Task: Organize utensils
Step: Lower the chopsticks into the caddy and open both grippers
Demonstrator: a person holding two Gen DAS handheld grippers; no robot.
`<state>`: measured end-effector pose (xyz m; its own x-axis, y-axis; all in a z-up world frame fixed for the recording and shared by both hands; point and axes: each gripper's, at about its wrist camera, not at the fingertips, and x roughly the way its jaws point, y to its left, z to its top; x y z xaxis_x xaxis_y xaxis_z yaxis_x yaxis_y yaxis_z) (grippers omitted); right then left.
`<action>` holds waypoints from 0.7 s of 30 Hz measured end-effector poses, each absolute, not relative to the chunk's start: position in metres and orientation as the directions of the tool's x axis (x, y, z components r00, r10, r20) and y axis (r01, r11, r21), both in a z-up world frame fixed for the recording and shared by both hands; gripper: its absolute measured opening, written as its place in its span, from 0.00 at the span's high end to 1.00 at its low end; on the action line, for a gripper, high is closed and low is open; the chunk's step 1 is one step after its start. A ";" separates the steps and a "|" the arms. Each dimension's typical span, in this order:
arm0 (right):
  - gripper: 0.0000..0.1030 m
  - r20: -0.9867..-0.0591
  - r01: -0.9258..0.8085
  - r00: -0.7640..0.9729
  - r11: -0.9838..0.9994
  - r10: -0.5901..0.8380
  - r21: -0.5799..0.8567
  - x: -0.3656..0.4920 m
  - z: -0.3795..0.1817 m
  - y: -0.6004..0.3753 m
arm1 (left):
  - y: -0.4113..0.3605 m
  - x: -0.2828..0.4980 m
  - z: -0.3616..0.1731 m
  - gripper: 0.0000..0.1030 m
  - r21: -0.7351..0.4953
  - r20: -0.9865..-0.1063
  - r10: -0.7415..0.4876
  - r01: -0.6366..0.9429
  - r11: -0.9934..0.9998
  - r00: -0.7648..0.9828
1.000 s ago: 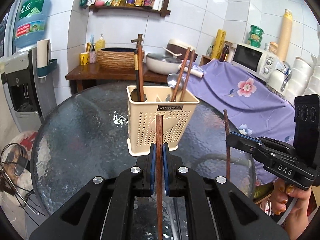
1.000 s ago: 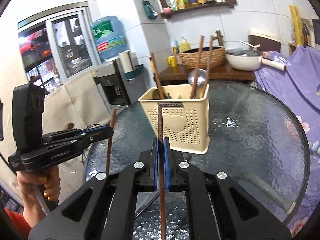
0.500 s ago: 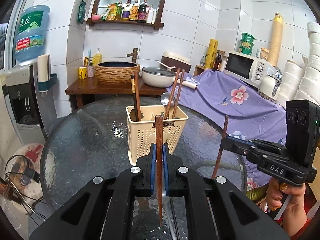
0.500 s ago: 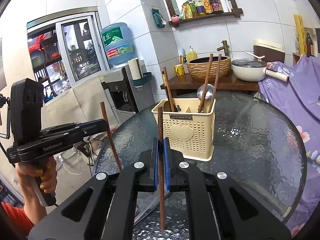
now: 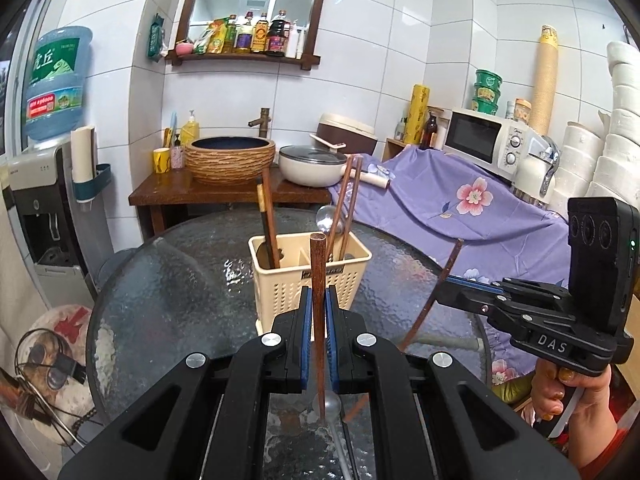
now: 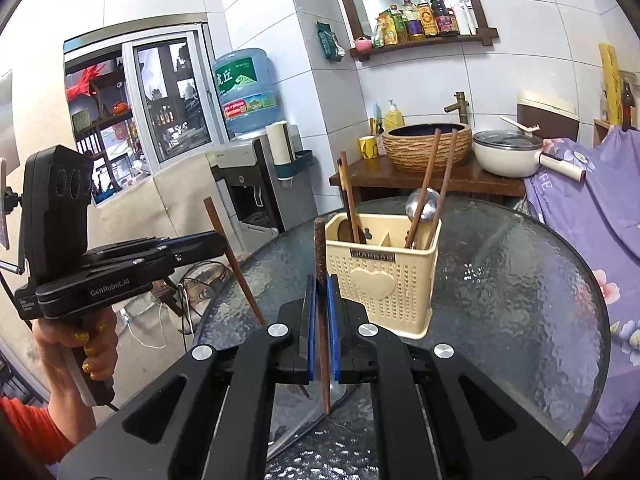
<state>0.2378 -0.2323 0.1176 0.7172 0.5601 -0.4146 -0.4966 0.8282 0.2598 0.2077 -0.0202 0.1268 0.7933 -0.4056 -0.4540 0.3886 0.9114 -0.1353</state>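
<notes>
- With each of my grippers clamped on one wooden chopstick, I read the step in hand as carrying the pair to the cream utensil holder (image 5: 310,280) and dropping them in.
- My left gripper (image 5: 316,316) pinches its left chopstick (image 5: 318,280) between the blue pads, the stick nearly upright, its top showing in front of the holder's near wall.
- My right gripper (image 6: 320,320) grips the right chopstick (image 6: 321,280) the same way; in the left wrist view that stick leans, top tilted away from the holder.
- The holder stands on the round glass table (image 5: 168,288), beyond both grippers. Its left compartment holds dark chopsticks (image 5: 268,220); its right one holds two brown chopsticks (image 6: 434,176) and a metal spoon (image 6: 422,202).
- A spoon on the table (image 5: 332,404) lies just below my left gripper, nearer me than the holder.
- To do this well, I would lift each tip above the rim, straighten the leaning stick, and lower one at a time into a chopstick compartment.
- I judge the risk to be a tip catching the rim or the standing sticks, tipping the light holder; loosening only once the tip is well inside should avoid that.
</notes>
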 end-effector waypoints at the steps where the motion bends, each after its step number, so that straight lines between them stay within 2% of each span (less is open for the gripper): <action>1: 0.94 -0.411 -0.500 0.715 0.825 0.565 0.265 0.240 0.120 -0.233 | -0.021 0.209 0.131 0.94 -0.128 -0.450 -0.405 0.392 0.911 0.796; 12: 0.94 -0.348 -0.535 0.747 0.823 0.567 0.193 0.267 0.203 -0.231 | -0.026 0.243 0.210 0.94 -0.107 -0.375 -0.424 0.415 0.903 0.824; 18: 0.94 -0.276 -0.487 0.818 0.863 0.505 0.136 0.291 0.265 -0.231 | -0.036 0.272 0.265 0.94 -0.056 -0.315 -0.346 0.347 0.936 0.884; 21: 0.94 -0.249 -0.441 0.854 0.890 0.457 0.120 0.307 0.280 -0.231 | -0.041 0.289 0.274 0.94 -0.051 -0.310 -0.317 0.318 0.947 0.896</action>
